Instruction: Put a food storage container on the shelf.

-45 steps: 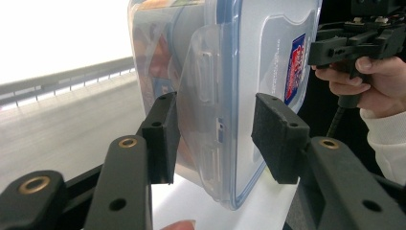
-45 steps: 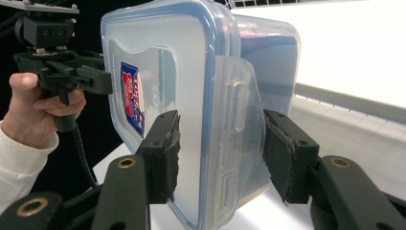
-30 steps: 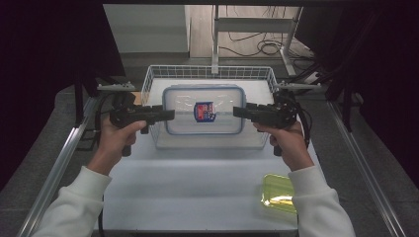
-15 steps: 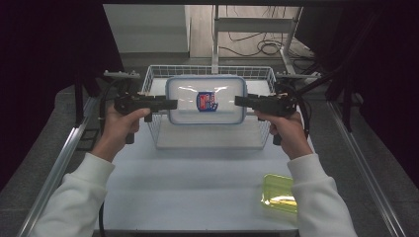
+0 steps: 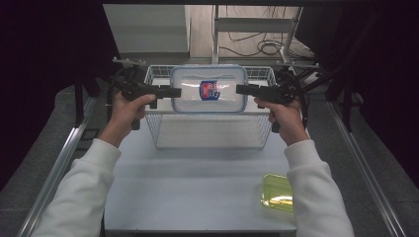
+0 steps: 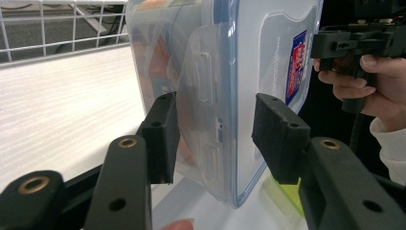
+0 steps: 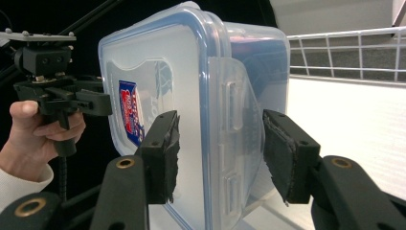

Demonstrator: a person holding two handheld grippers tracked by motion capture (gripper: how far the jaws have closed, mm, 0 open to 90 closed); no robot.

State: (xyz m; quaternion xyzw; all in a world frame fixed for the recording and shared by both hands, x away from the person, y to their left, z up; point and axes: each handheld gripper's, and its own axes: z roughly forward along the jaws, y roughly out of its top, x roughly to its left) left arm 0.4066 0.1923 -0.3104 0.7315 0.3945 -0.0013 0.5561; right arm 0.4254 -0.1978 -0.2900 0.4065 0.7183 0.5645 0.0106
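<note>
A clear plastic box [image 5: 209, 89] with a blue-rimmed lid and a red-and-blue label hangs in the air over the white wire basket [image 5: 163, 129]. It is carried by its two short ends. My left gripper [image 5: 177, 92] is shut on the left end, and my right gripper [image 5: 239, 90] is shut on the right end. In the left gripper view the jaws [image 6: 215, 139] straddle the box [image 6: 210, 72] at its latch flap. The right gripper view shows the same hold [image 7: 220, 153] on the box's [image 7: 191, 96] other latch.
The basket stands at the far middle of the white table [image 5: 197, 187]. A yellow-green translucent tray [image 5: 278, 192] lies at the near right corner. Metal rails run along both table sides, and dark frame and cables stand behind the basket.
Both grippers have carried the box away from the person, from above the basket's near part to above its far part, a little higher. The grip has not changed.
</note>
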